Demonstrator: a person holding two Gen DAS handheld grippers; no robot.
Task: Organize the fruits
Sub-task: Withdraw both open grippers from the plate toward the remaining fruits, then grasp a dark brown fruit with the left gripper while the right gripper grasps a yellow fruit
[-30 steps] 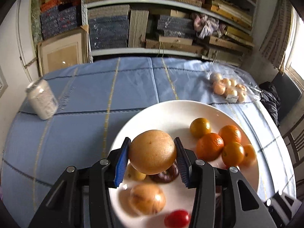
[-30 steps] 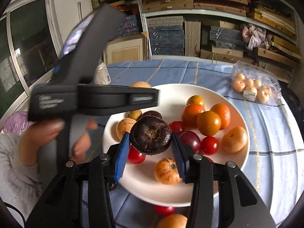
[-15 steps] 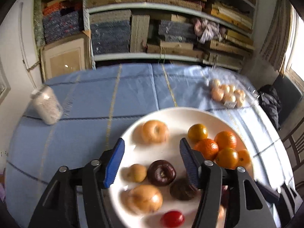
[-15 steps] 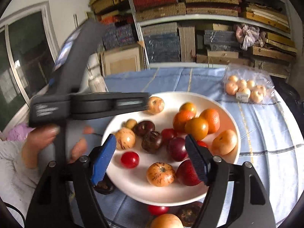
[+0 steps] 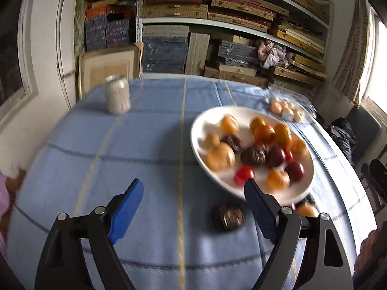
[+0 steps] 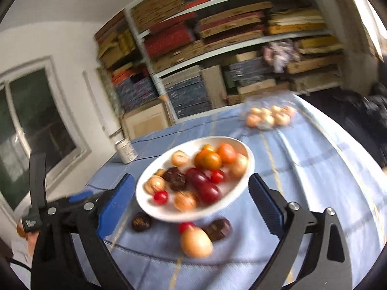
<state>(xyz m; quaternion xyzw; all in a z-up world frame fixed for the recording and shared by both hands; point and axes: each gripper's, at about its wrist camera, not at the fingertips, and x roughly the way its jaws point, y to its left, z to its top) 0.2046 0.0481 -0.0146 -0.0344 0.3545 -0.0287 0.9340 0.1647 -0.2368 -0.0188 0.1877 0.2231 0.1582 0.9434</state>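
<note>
A white plate (image 5: 202,130) (image 6: 157,209) holds several orange, yellow, dark purple and red fruits. My left gripper (image 5: 193,186) hangs over the blue cloth, near and left of the plate. Its jaws are opening with nothing between them. A dark fruit (image 5: 228,215) lies on the cloth just inside its right finger. My right gripper (image 6: 191,181) hovers in front of the plate. Its jaws are opening too, and they hold nothing. Below the plate's near rim lie a yellow-orange fruit (image 6: 196,241), a small red one (image 6: 186,226) and two dark ones (image 6: 141,221) (image 6: 217,228).
A pale jar (image 5: 117,94) (image 6: 125,149) stands at the table's far left. A clear bag of small fruits (image 5: 285,111) (image 6: 268,117) lies at the far right. Packed shelves rise behind the table. The other gripper's black body (image 6: 36,193) shows at the left of the right wrist view.
The left gripper let go of a large yellow-orange fruit and the right one of a dark purple fruit, both over the plate. Both opened wide and drew back from the plate.
</note>
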